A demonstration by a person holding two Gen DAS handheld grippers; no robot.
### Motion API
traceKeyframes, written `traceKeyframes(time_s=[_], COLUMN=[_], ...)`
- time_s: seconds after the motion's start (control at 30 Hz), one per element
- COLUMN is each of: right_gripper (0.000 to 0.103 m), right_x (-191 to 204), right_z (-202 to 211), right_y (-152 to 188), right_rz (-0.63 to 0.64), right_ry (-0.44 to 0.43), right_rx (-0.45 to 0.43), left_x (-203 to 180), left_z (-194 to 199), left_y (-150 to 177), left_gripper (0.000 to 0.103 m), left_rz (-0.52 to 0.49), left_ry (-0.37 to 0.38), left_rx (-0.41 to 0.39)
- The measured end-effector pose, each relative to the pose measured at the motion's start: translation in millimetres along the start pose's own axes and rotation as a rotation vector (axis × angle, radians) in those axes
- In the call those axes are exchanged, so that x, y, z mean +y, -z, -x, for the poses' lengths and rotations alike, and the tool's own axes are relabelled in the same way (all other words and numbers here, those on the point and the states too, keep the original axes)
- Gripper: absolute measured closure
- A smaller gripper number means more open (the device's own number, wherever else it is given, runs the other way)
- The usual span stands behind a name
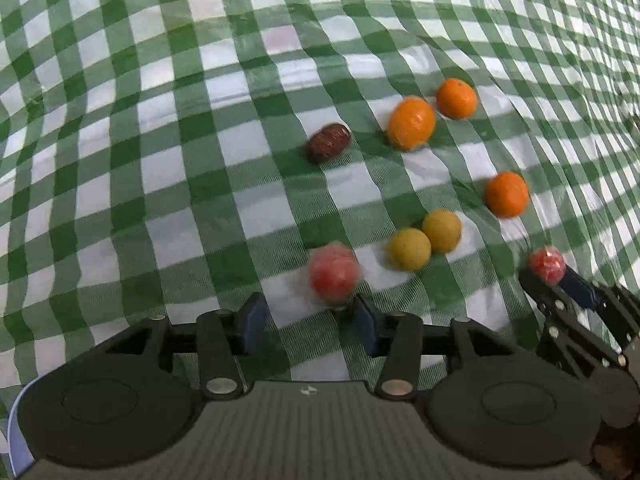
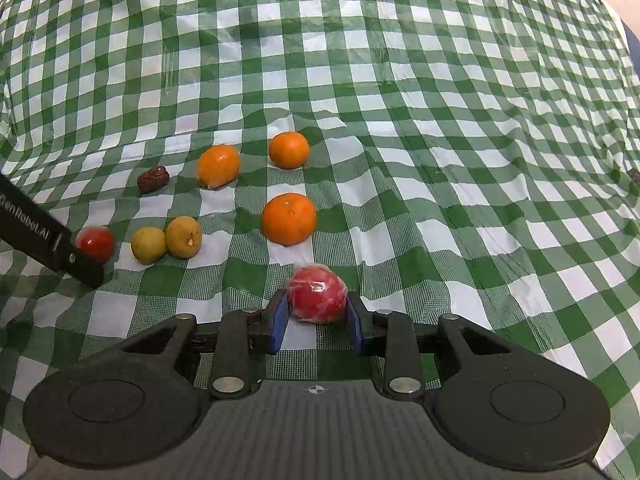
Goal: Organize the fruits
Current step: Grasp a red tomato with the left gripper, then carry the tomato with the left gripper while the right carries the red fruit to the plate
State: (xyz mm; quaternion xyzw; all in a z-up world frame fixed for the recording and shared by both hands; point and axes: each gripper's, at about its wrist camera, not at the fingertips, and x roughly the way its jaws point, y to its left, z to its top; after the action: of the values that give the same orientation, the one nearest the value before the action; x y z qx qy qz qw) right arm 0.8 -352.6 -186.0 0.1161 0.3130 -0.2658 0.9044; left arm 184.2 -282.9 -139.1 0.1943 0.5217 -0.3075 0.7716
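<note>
My left gripper (image 1: 310, 318) is open above the checked cloth. A blurred red fruit (image 1: 334, 278) lies just past its fingertips, near the right-hand pad and not pinched. In the right wrist view that fruit (image 2: 95, 243) sits beside the left gripper's black finger (image 2: 82, 266). My right gripper (image 2: 316, 316) is shut on a second red fruit (image 2: 317, 294) in shiny wrap, low over the cloth. Three oranges (image 2: 289, 219) (image 2: 219, 165) (image 2: 289, 150), two yellow-green fruits (image 2: 149, 245) (image 2: 184, 237) and a brown date (image 2: 153, 179) lie ahead.
A wrinkled green-and-white checked cloth (image 2: 440, 120) covers the whole surface. A small dark object (image 2: 634, 176) sits at the far right edge. The two grippers are close together, the right gripper (image 1: 550, 280) showing at the lower right of the left wrist view.
</note>
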Motion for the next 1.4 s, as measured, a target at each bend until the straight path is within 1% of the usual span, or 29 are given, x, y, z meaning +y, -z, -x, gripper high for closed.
traceKeyframes(time_s=[0.17, 0.27, 0.3, 0.33, 0.43, 0.53, 0.6, 0.67, 0.77, 0.87, 0.97, 1.07, 1.27, 1.4], right_gripper=[0.070, 0.070, 0.070, 0.070, 0.072, 0.072, 0.072, 0.072, 0.072, 0.072, 0.072, 0.072, 0.072, 0.072], right_x=[0.5, -0.3, -0.3, 0.5, -1.6, -4.1, -6.2, -7.6, -4.4, 5.1, 17.2, 35.2, 72.2, 98.5], right_z=[-0.2, 0.2, 0.6, -0.4, 0.7, 5.5, 12.4, 23.2, 45.6, 83.1, 125.2, 166.4, 223.6, 247.6], right_y=[0.4, 1.0, 1.7, 1.7, 1.1, -0.5, -4.4, -10.8, -20.4, -22.3, -18.0, -8.6, 7.4, 13.9], right_rz=[0.003, 0.003, 0.004, 0.004, -0.004, -0.025, -0.030, -0.044, -0.038, -0.003, 0.032, 0.100, 0.171, 0.230], right_ry=[0.002, 0.003, 0.003, 0.002, -0.005, 0.008, 0.025, 0.042, 0.036, 0.005, -0.059, -0.153, -0.308, -0.360], right_rx=[-0.006, -0.010, -0.012, -0.012, -0.015, -0.035, -0.059, -0.072, -0.104, -0.141, -0.155, -0.153, -0.100, -0.091], left_x=[-6.7, -10.0, -11.8, -13.4, -15.0, -16.6, -14.3, -9.9, 0.1, 12.1, 23.5, 33.3, 59.5, 75.6], left_z=[2.9, 3.0, 1.8, 0.6, 1.2, 14.5, 31.7, 55.8, 94.3, 132.6, 168.1, 197.8, 237.8, 252.3], left_y=[-5.8, -11.4, -12.9, -13.6, -13.0, -9.0, -4.4, 4.1, 23.0, 48.7, 79.8, 111.9, 172.4, 203.3], left_gripper=[0.050, 0.050, 0.059, 0.074, 0.075, 0.075, 0.075, 0.075, 0.075, 0.075, 0.075, 0.075, 0.075, 0.075], left_rz=[-0.030, -0.025, -0.030, -0.038, -0.049, -0.058, -0.049, -0.031, 0.002, 0.045, 0.099, 0.147, 0.241, 0.288], left_ry=[-0.002, 0.015, 0.014, 0.006, 0.000, -0.017, -0.022, -0.042, -0.075, -0.103, -0.122, -0.129, -0.131, -0.139], left_rx=[-0.014, -0.030, -0.033, -0.033, -0.036, -0.058, -0.078, -0.094, -0.107, -0.111, -0.107, -0.112, -0.116, -0.138])
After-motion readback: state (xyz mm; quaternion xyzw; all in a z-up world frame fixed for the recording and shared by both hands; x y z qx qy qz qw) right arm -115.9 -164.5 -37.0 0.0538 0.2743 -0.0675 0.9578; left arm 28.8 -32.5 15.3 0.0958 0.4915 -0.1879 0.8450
